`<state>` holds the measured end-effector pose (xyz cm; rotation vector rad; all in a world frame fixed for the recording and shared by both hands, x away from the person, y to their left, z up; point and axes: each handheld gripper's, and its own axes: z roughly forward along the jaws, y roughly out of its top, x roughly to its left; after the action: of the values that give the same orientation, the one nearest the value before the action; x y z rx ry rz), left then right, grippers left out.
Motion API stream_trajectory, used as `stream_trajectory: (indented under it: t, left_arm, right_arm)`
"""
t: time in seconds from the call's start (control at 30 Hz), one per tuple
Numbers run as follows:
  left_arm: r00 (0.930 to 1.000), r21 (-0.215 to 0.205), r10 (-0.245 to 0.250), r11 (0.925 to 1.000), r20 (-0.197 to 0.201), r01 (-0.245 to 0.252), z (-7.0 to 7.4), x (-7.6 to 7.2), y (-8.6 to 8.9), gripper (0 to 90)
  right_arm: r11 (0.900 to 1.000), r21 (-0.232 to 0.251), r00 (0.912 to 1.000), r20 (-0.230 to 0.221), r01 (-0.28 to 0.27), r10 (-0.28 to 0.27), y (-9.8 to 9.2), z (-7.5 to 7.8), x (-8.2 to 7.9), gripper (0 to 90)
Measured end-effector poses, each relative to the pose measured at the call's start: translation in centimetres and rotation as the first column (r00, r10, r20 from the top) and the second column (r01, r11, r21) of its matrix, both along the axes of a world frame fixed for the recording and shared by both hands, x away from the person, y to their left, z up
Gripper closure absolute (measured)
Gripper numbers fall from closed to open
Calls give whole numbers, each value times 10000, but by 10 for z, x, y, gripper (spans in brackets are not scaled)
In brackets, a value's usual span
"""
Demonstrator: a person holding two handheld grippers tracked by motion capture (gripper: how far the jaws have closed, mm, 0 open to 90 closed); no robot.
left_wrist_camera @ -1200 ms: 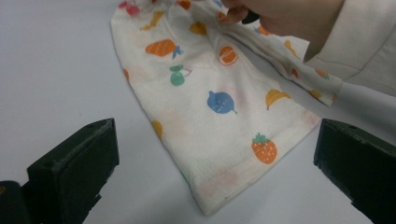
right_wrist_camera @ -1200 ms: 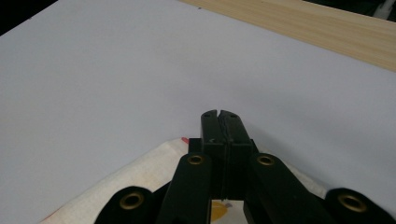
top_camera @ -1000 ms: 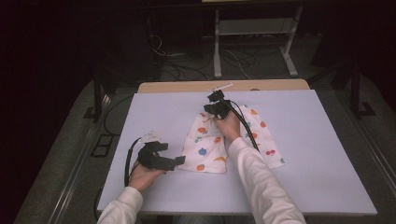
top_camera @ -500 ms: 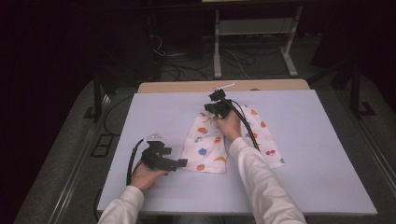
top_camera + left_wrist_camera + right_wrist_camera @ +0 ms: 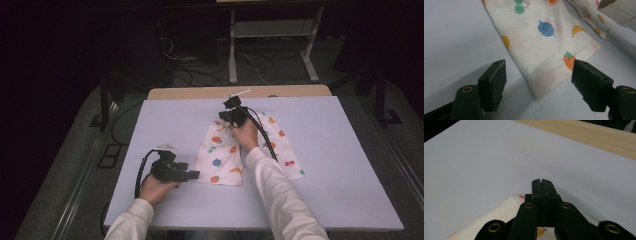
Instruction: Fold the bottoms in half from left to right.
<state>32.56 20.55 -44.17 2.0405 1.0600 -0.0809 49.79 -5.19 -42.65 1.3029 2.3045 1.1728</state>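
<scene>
1. A fruit-print cloth (image 5: 235,155) lies flat on the tabletop (image 5: 340,165).
2. The left gripper (image 5: 539,82) has just been closing, jaws open astride the cloth's near corner.
3. The right gripper (image 5: 542,185), jaws closed, rests at the cloth's far edge; whether it pinches fabric is unclear.

No readable text, label, brand or number appears anywhere.

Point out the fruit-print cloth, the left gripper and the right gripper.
fruit-print cloth (image 5: 222,157): high view, its near left panel.
left gripper (image 5: 539,80): left gripper view, midway between its open jaws.
right gripper (image 5: 542,182): right gripper view, its shut tips.
</scene>
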Motion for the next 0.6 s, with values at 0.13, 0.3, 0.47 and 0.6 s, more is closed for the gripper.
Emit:
stream_trajectory:
  t: [0.13, 0.3, 0.47, 0.6]
  left_arm:
    - [9998, 24, -36, 10000, -220, 37, -2, 1, 1, 328]
    - [9994, 62, -10, 10000, -344, 12, -4, 0, 1, 445]
    - [9988, 96, 86, 9999, -485, -82, -4, 1, 1, 565]
    - [9979, 71, 108, 9999, -637, -104, -6, 3, 0, 664]
  right_arm:
    - [10000, 64, 10000, -25, 33, -33, -1, 0, 0, 886]
    - [10000, 23, 10000, 13, 13, -13, 0, -1, 0, 886]
    - [10000, 49, 10000, 20, 28, -28, 1, -1, 0, 886]
    - [10000, 43, 10000, 43, 32, -32, 1, 0, 0, 886]
